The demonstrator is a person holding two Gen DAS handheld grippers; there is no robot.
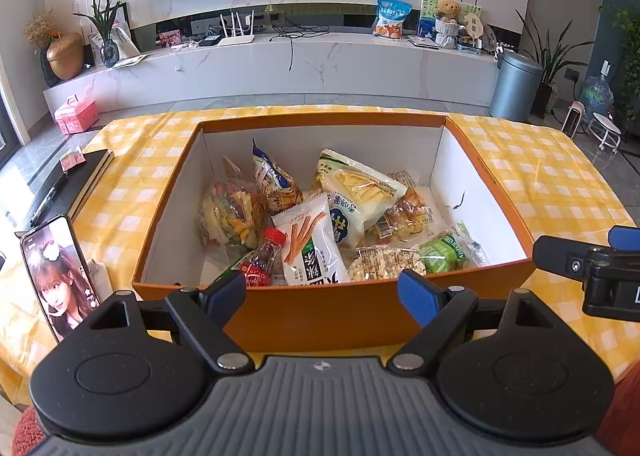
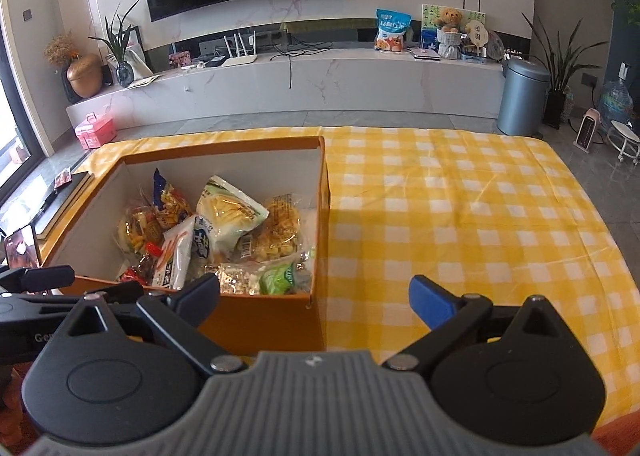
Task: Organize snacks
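Orange cardboard box on yellow checked tablecloth, snack packets inside; black-framed smartphone and black notebook left of the box.

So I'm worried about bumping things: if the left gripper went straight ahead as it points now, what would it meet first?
Probably the near wall of the orange box: the open left gripper sits low before it, though depth is unclear. Any higher, it would pass over onto the snack packets.

box orange outside, white inside | tablecloth yellow-white check | bottle cap red | gripper pads blue
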